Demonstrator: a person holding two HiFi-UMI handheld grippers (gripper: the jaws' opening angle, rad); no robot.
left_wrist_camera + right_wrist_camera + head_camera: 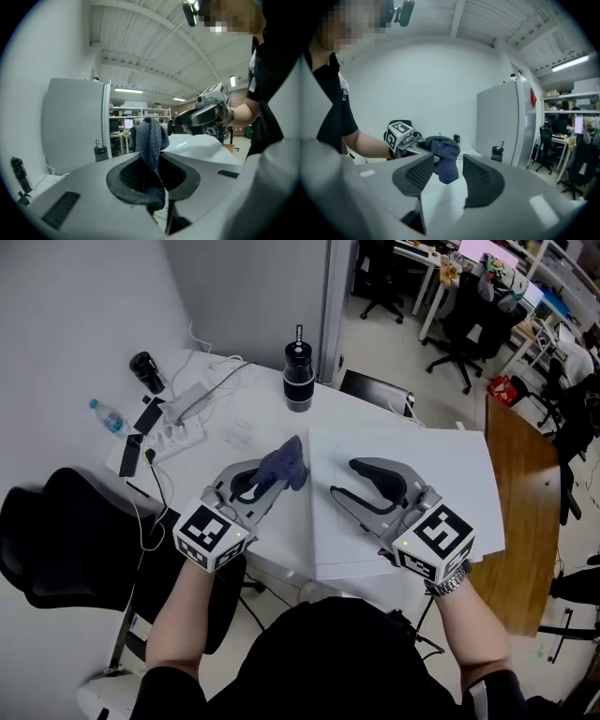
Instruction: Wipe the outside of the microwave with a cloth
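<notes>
My left tool (255,486) is clenched on the dark blue cloth (284,465), which sticks up out of its jaws just beside the left edge of the white microwave (450,474). My right tool (345,480) hangs released and empty over the microwave's top, near the cloth. A black bottle (298,371) stands on the surface (244,427) beyond.

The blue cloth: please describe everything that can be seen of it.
The cloth is dark blue, soft and fleecy-looking, crumpled into a wad. The left hand-held gripper is shut on its lower part; the rest sticks out past the jaws, in the air. The open right hand-held gripper is apart from it.
</notes>
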